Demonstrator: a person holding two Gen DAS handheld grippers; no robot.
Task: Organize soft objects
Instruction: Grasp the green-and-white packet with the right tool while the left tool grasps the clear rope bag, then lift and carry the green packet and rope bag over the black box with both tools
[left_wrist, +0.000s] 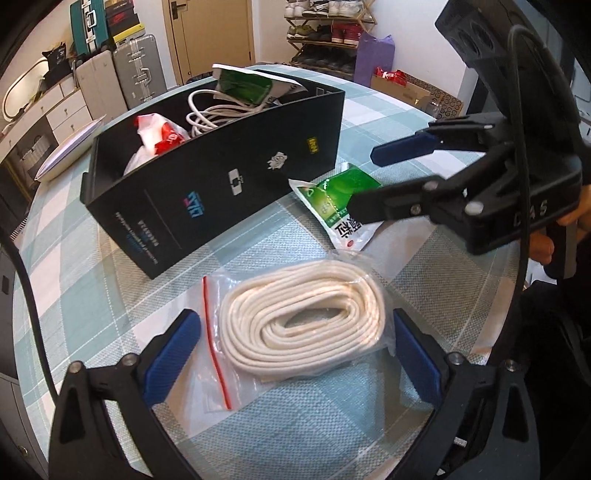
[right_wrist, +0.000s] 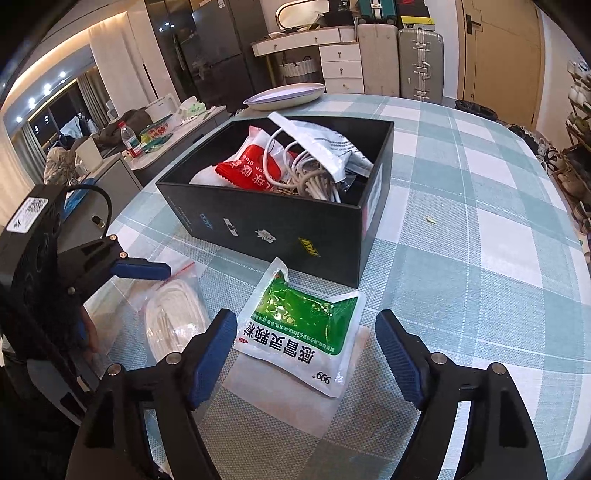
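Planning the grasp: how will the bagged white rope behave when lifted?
The bagged white rope will probably sag, since its coil looks loose. The glossy clear plastic may slip against the pads. It should not roll, as it lies flat.

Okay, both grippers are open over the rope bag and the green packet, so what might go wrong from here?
1. The rope bag is slippery clear plastic; the left gripper, jaws straddling the coil, may pinch film only and drop it.
2. The black box is already heaped with cables and packets, so added items could spill over the rim.
3. The right gripper hangs close beside the left; lifting the green packet together risks a collision.
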